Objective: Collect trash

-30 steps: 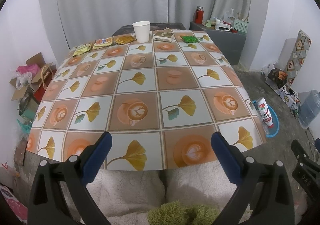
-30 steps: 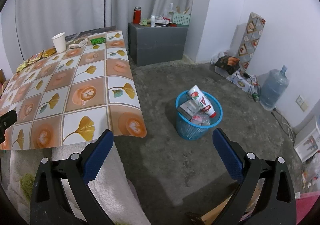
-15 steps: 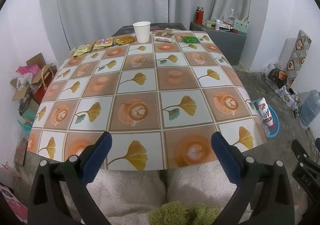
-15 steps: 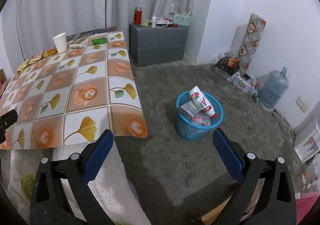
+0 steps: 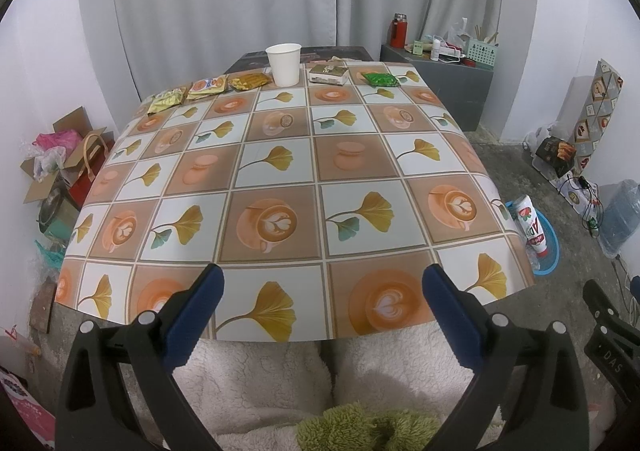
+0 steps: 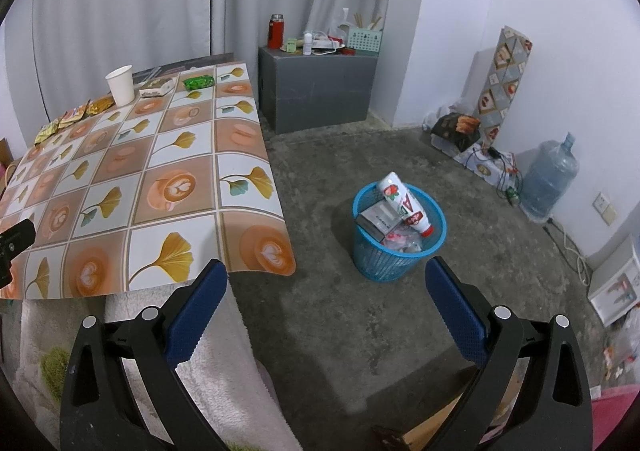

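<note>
Trash lies along the far edge of the patterned table (image 5: 280, 187): a white paper cup (image 5: 283, 64), three yellow and orange snack packets (image 5: 207, 87), a small box (image 5: 328, 74) and a green packet (image 5: 380, 79). The cup also shows in the right wrist view (image 6: 121, 85). A blue trash basket (image 6: 398, 239) stands on the floor right of the table, holding a white bottle (image 6: 404, 203) and boxes. My left gripper (image 5: 322, 303) is open and empty over the table's near edge. My right gripper (image 6: 326, 299) is open and empty above the floor near the basket.
A grey cabinet (image 6: 316, 91) with a red flask and small items stands behind the table. A water jug (image 6: 550, 179), cables and boxes line the right wall. Cardboard boxes and bags (image 5: 60, 167) sit left of the table. My lap in white fleece is below.
The right wrist view has shifted slightly, and the basket sits a little further right. The left gripper has barely moved. Both stay open.
</note>
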